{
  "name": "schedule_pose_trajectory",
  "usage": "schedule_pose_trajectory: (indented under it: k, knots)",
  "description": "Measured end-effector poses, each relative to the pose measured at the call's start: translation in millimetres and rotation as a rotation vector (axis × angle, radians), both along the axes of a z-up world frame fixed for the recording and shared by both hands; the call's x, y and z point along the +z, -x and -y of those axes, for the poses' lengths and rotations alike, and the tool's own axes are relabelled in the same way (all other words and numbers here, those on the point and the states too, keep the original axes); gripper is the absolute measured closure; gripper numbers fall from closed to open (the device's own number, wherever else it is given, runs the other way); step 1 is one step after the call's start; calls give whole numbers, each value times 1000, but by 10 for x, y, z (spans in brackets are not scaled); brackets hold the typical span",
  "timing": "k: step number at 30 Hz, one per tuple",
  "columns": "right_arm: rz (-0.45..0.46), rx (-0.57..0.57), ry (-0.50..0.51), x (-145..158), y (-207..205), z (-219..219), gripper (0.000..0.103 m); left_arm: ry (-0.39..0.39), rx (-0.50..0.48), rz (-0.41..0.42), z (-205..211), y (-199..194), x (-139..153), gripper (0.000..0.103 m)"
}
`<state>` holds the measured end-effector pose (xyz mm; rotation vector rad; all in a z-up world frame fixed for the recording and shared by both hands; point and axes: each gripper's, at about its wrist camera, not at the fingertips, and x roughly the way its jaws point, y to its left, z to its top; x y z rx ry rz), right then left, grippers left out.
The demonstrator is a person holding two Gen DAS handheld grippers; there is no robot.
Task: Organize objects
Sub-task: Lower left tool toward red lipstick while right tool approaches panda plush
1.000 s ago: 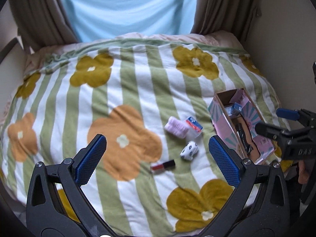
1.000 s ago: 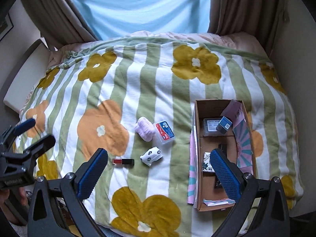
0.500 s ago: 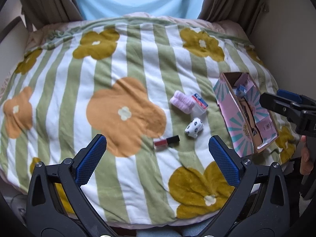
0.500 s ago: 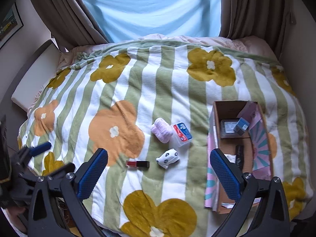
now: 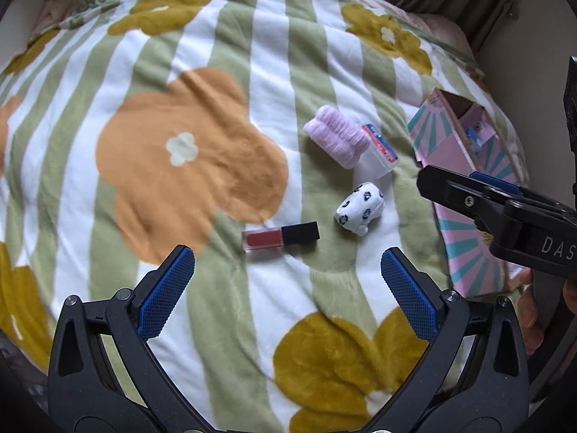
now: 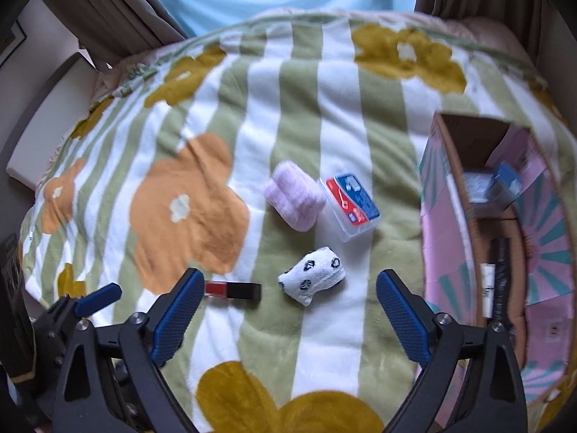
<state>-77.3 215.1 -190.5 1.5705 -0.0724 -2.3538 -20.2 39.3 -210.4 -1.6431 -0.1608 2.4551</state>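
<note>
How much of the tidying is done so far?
A few small items already lie in the pink box. Nothing is in hand: the left gripper and right gripper are open and empty, the right one's jaws having just closed slightly. Left on the blanket: lip gloss, spotted sock, pink cloth roll, clear plastic case.

White letters "DAS" stand on the black plastic body of the right gripper (image 5: pixel 468 195), cut off at the picture's edge; no other print can be read.

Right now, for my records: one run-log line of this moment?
left claw open | right claw open, just narrowing, empty | lip tint, socks loose | box open
</note>
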Motion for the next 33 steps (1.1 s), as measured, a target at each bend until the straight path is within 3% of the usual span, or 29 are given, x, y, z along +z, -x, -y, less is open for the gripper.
schedule_pose_trajectory:
  k: [8, 13, 20, 24, 30, 33]
  knots:
    - [72, 21, -43, -663, 244, 35, 18, 7, 103, 48, -67, 234, -747, 1]
    - [97, 14, -48, -877, 266, 29, 19, -2, 140, 80, -55, 304, -1029, 3]
    - [133, 14, -32, -1029, 263, 10, 20, -14, 160, 96, -119, 409, -1201, 3]
    - [160, 12, -28, -1113, 251, 12, 31, 3, 154, 100, -163, 442, -1259, 3]
    - [166, 6, -28, -1141, 195, -9, 43, 23, 146, 88, -172, 410, -1272, 18]
    - [160, 6, -28, -1110, 152, -24, 47, 9, 142, 86, -136, 399, -1257, 20]
